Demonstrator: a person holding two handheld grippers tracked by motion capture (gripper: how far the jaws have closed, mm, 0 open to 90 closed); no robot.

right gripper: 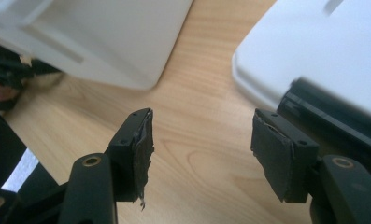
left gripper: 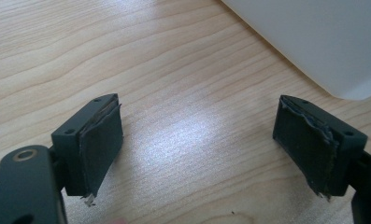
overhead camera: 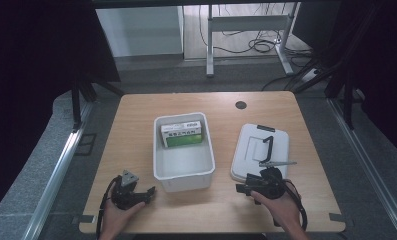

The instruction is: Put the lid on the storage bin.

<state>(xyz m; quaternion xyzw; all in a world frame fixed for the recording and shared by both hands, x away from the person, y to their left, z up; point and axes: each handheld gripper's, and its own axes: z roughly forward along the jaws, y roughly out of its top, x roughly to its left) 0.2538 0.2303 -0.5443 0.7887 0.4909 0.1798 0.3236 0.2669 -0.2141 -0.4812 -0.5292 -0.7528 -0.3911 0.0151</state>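
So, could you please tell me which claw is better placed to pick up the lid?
The right claw: it sits open at the white lid's near edge, while the bin separates the left claw from it.

Both hands low at the near edge, grippers empty.

The left hand (overhead camera: 117, 216) holds the left gripper (overhead camera: 147, 194) pointing right, jaws spread wide. The right hand (overhead camera: 281, 207) holds the right gripper (overhead camera: 242, 188) pointing left, jaws likewise apart. Both forearms enter from the bottom, well apart from each other.
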